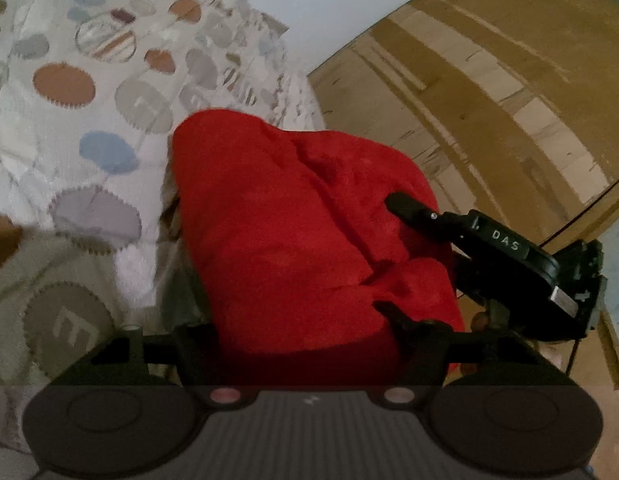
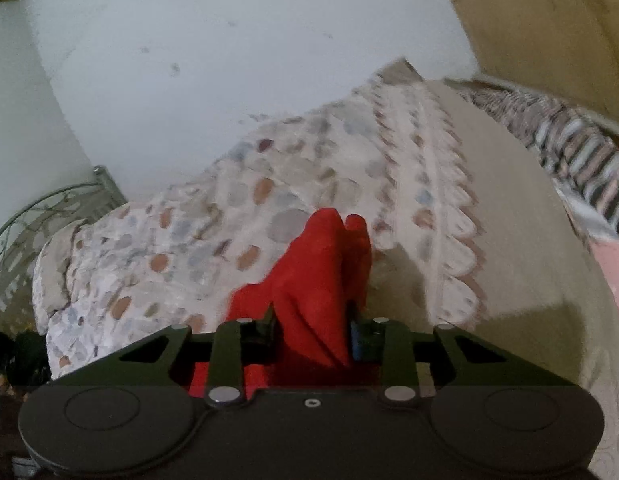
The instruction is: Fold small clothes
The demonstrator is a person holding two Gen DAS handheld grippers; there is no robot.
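One red garment [image 1: 301, 232] is in play, bunched up and raised off the bedspread [image 1: 69, 92], which is patterned with round patches. In the left wrist view the cloth fills the middle, its long axis running from the left gripper [image 1: 305, 332] up and away toward the top of the frame. That gripper's fingers are buried in the fabric, so whether they pinch it cannot be told. The right gripper [image 1: 409, 208] reaches in from the right and presses into the same cloth.

In the right wrist view the right gripper [image 2: 313, 320] is pinched on a narrow fold of the garment [image 2: 313, 272], which tapers forward to a point, likely hanging over the bed. Open bedspread [image 2: 213, 208] lies to the left and ahead; a scalloped edge [image 2: 461, 232] runs on the right, with a plain wall [image 2: 229, 60] beyond.
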